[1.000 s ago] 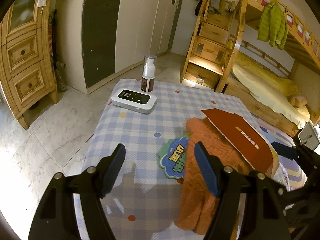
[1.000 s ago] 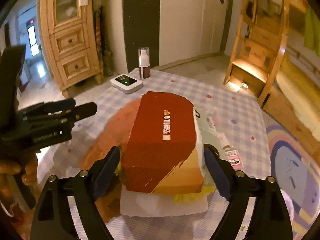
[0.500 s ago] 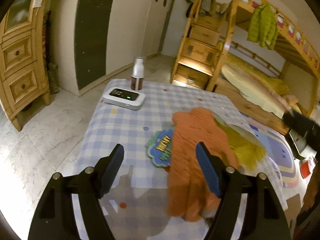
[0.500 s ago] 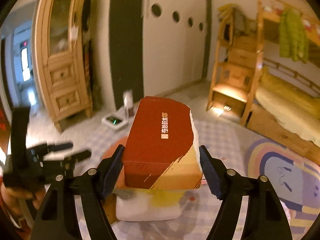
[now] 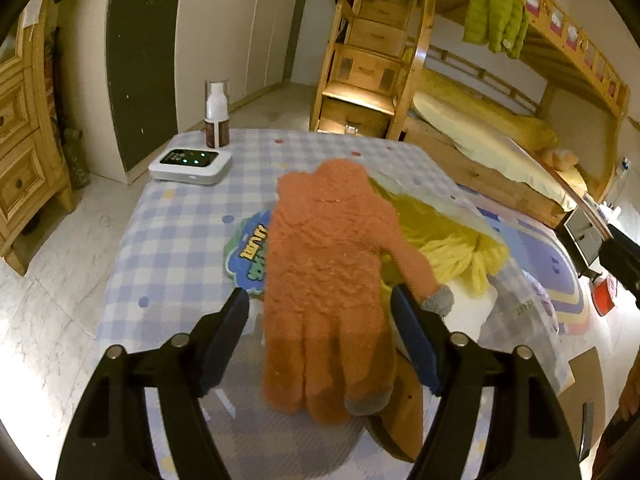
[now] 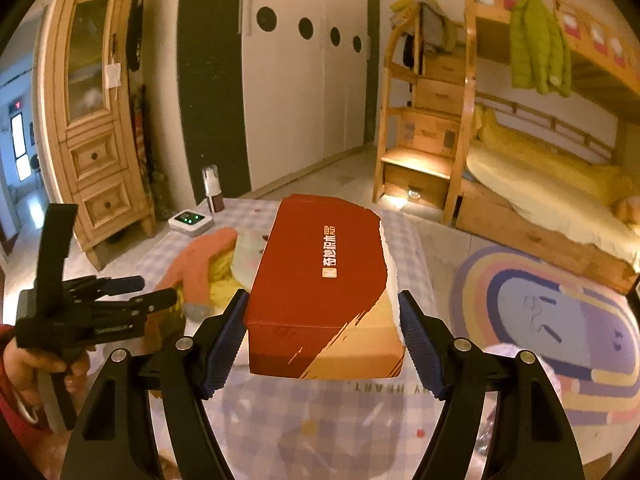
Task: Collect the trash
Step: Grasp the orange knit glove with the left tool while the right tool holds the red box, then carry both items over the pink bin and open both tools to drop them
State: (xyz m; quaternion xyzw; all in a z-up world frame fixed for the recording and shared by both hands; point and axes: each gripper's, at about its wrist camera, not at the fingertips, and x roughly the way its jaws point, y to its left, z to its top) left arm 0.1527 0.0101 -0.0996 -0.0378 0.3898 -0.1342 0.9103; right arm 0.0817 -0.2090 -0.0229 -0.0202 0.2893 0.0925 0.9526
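Observation:
My right gripper (image 6: 322,338) is shut on a red and orange cardboard box (image 6: 324,280) and holds it lifted above the checked table (image 6: 304,412). My left gripper (image 5: 320,320) is open, its fingers on either side of an orange fuzzy glove (image 5: 328,272) lying on the table; it also shows in the right wrist view (image 6: 132,298). Beside the glove lie a yellow yarn bundle (image 5: 452,252) and a green-blue snack wrapper (image 5: 250,254). The glove also shows in the right wrist view (image 6: 200,264).
A white device with green lights (image 5: 191,164) and a pump bottle (image 5: 216,116) stand at the table's far corner. A wooden cabinet (image 6: 96,120) stands left, a bunk bed (image 6: 540,160) right, a rainbow rug (image 6: 552,312) on the floor.
My right gripper lifted the box off the glove and pulled it back from the table. My left gripper moved forward, so its fingers now flank the glove.

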